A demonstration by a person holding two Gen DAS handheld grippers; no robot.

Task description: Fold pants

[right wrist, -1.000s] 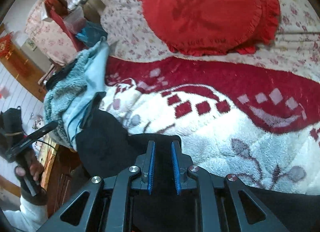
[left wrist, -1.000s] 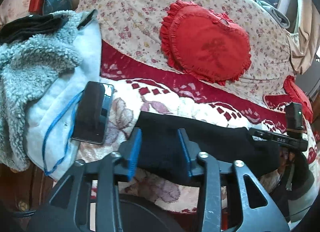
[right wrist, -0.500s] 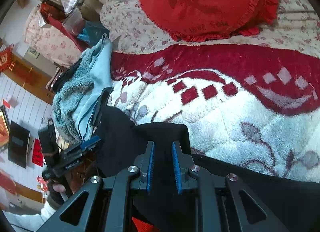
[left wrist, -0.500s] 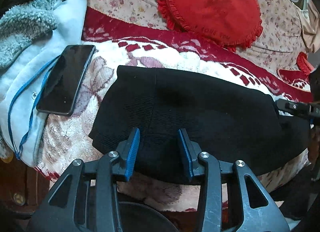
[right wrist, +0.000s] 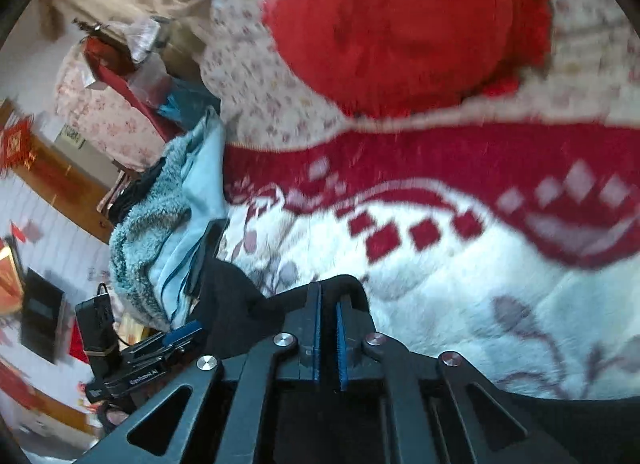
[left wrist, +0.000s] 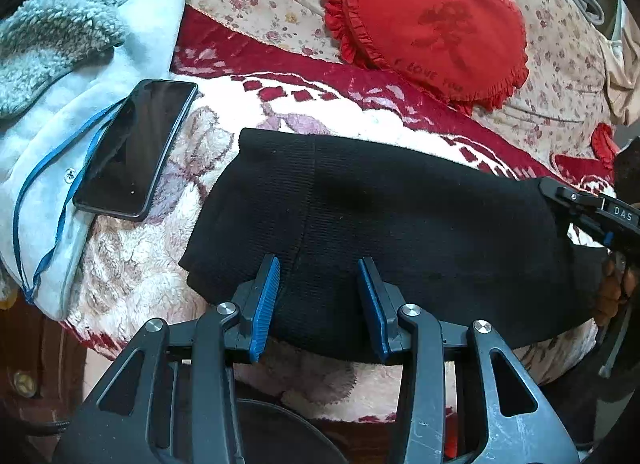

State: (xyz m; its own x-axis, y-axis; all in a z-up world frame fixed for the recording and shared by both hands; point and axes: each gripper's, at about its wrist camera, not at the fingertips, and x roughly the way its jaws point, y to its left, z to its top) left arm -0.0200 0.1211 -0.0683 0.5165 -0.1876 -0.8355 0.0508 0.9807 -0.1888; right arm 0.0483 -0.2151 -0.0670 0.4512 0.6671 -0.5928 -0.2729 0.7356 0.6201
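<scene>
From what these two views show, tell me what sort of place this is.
Most likely a bedroom in a home: a fleecy red-and-white floral blanket covers a bed, a frilled red heart-shaped cushion rests on floral bedding, and a black phone lies on a pale blue fleece-lined jacket.

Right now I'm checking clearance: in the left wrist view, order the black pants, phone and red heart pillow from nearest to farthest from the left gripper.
1. Black pants, right at the left gripper.
2. Phone, upper left, on pale clothing.
3. Red heart pillow, far back, upper right.
</scene>
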